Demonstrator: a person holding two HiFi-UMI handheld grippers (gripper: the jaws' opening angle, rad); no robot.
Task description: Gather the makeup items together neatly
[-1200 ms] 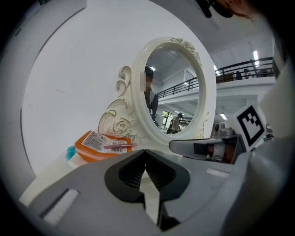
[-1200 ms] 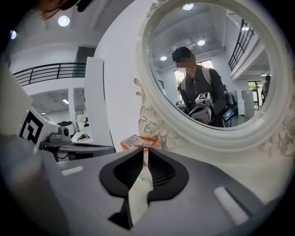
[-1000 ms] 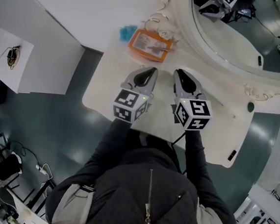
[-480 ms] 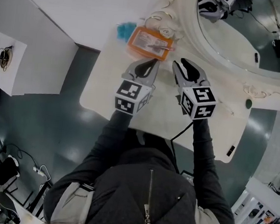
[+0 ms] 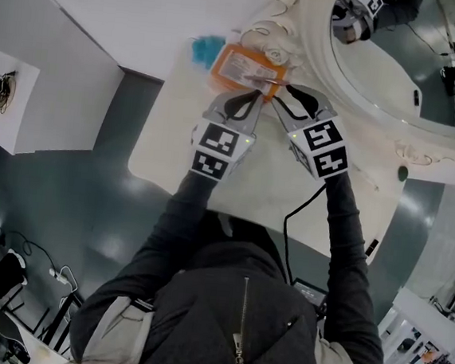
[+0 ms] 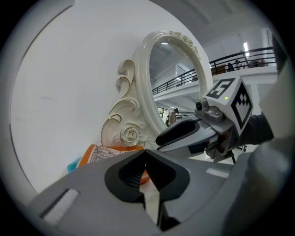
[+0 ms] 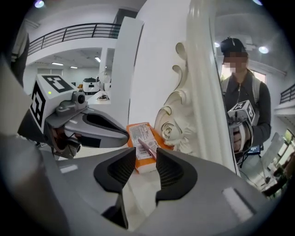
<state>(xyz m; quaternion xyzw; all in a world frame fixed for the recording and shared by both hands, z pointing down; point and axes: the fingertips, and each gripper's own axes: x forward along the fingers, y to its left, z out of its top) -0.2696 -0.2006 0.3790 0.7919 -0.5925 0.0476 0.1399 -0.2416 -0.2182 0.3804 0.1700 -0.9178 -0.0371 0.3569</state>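
Observation:
An orange box with a white label lies on the white table against the mirror's carved base. A slim pink stick rests on top of it. A teal item sits just left of the box. My left gripper is shut and empty, its tips just short of the box. My right gripper is open; its jaws have just been opening, with nothing between them. The box and the pink stick lie just beyond its tips.
An ornate white mirror frame with a carved rose stands right behind the box. A white wall runs along the table's far side. Each gripper shows in the other's view: the right gripper and the left gripper.
Both grippers have moved forward to the orange box and drawn closer together. The right gripper has rolled, and its jaws have opened.

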